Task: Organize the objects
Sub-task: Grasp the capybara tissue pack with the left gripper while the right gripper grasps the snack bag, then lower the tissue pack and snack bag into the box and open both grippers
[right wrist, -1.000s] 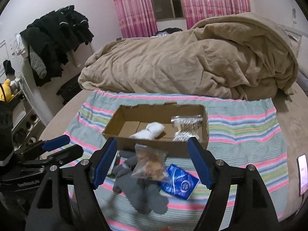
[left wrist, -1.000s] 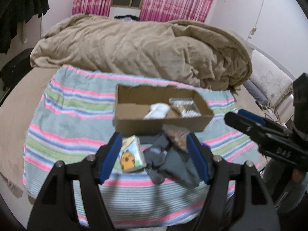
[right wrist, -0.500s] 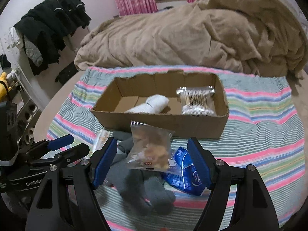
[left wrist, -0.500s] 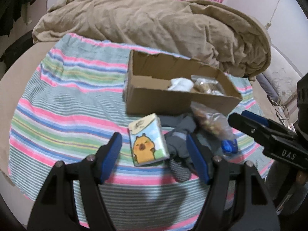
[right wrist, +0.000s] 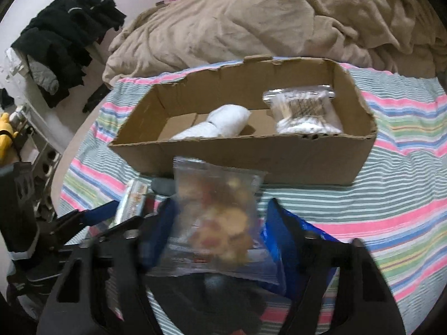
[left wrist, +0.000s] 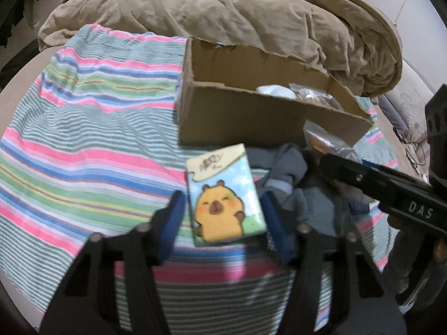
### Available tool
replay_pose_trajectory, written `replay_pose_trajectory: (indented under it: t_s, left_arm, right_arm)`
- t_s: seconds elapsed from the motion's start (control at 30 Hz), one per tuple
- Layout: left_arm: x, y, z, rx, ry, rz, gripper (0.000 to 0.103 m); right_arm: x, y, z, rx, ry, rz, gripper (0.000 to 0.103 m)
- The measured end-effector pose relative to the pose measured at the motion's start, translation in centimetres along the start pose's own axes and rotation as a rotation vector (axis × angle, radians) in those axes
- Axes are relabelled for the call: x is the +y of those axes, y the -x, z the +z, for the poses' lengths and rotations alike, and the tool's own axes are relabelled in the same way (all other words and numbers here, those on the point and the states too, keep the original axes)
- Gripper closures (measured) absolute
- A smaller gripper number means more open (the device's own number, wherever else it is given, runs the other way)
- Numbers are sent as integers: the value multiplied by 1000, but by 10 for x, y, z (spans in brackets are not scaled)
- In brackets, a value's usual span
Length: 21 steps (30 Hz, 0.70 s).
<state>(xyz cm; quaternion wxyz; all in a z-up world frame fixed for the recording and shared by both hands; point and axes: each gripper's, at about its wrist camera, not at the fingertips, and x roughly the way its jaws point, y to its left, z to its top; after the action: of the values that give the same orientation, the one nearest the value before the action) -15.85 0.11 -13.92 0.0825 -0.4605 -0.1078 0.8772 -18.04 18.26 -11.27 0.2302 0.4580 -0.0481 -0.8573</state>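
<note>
Across the frame's middle, a cardboard box [right wrist: 251, 150] holds a white roll [right wrist: 220, 120] and bagged cotton swabs [right wrist: 304, 111]. Left gripper [left wrist: 223, 215] spread around a tissue pack [left wrist: 223, 195]; right gripper [right wrist: 220, 223] spread around a snack bag [right wrist: 215, 209], both below the box.

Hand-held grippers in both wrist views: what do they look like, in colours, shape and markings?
Both match. The left hand-held gripper has black skeletal plastic arms with cut-out slots, silver pivot screws and blue pads on its fingers. The right hand-held gripper is built the same; seen side-on from the left wrist view, its black body carries white lettering, "DAS". No cables or sleeves are visible.
</note>
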Motion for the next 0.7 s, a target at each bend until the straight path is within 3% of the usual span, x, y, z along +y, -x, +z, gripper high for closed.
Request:
replay_pose_trajectory:
  t_s: [0.13,0.4,0.7]
  left_arm:
    - [-5,8,0,-28,-11,2,55]
    - [-14,48,10,-109,-21,-13,55]
    - [-25,79,46,-206,-59,-31,55]
  right_arm:
    - [7,10,0,-20,32,-8,55]
    - [17,45,5,-98,61,-22,56]
    - [24,75,37,-192,91,-33,56]
